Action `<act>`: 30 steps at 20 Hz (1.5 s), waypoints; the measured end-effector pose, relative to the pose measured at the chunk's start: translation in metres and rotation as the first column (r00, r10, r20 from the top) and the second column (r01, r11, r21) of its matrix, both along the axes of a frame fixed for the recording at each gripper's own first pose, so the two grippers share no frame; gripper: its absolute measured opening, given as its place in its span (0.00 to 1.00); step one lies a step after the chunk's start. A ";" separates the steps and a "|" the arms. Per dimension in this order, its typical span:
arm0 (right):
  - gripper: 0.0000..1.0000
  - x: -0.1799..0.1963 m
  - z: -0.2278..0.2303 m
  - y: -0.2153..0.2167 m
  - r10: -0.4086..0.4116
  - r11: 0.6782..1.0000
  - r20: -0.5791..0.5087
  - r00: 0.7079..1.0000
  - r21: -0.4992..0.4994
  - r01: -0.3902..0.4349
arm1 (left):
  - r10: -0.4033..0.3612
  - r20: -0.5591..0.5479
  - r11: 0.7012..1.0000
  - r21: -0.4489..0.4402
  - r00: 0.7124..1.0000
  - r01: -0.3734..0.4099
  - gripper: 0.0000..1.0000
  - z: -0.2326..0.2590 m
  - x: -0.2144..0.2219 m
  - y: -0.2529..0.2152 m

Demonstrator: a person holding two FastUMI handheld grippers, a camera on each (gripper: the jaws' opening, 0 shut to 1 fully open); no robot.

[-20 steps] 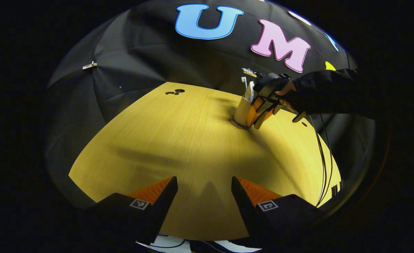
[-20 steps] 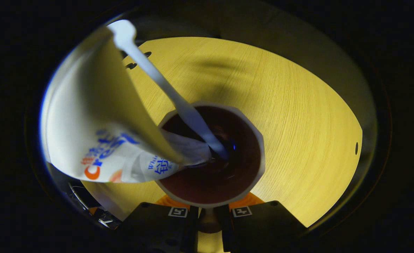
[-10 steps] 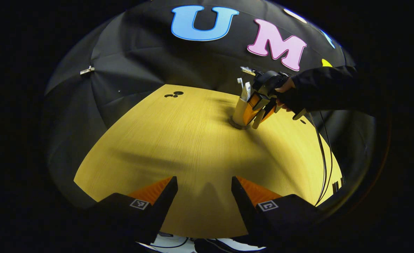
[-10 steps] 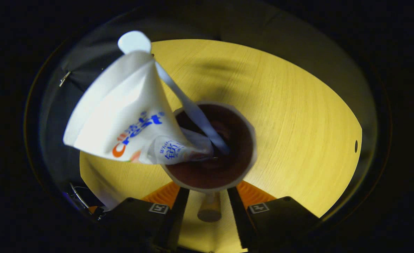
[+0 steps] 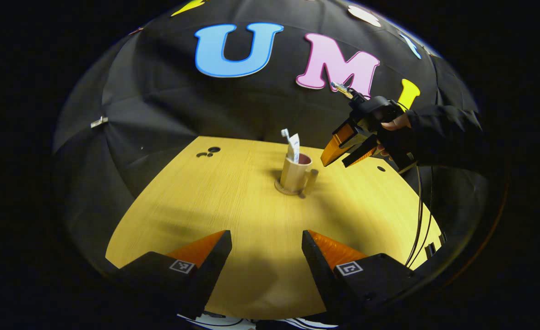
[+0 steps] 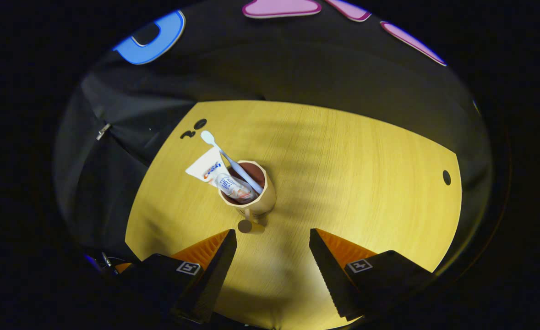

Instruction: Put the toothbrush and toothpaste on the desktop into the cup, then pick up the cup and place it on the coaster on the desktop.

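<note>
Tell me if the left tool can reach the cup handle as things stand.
Probably yes. The left tool is open, with bare desk between it and the cup; the handle is uncovered, and the right tool hangs apart above.

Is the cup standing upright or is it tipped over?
Upright. The cup stands on the coaster, mouth up, toothbrush and toothpaste leaning inside.

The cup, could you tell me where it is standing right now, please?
The cup stands on the coaster near the desktop's far middle in the left gripper view, below the right tool.
</note>
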State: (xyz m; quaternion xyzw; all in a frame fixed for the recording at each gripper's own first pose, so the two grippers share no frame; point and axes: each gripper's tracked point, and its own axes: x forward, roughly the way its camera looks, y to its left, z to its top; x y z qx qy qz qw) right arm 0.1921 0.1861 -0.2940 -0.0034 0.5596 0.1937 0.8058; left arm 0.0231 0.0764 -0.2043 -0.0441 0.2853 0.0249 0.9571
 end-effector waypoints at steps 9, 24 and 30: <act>0.98 -0.020 0.137 -0.071 -0.019 0.994 0.390 0.921 0.106 -0.024 | 0.015 0.256 0.996 0.076 0.967 -0.036 0.96 0.140 0.061 -0.063; 0.98 -0.169 0.344 -0.107 -0.218 0.975 0.883 0.416 0.216 0.051 | -0.099 0.590 0.989 0.144 0.802 0.016 0.96 0.273 -0.032 -0.106; 0.98 -0.234 0.325 -0.100 -0.255 0.967 0.896 0.364 0.241 0.085 | -0.060 0.594 0.998 0.040 0.802 0.045 0.97 0.257 -0.047 -0.102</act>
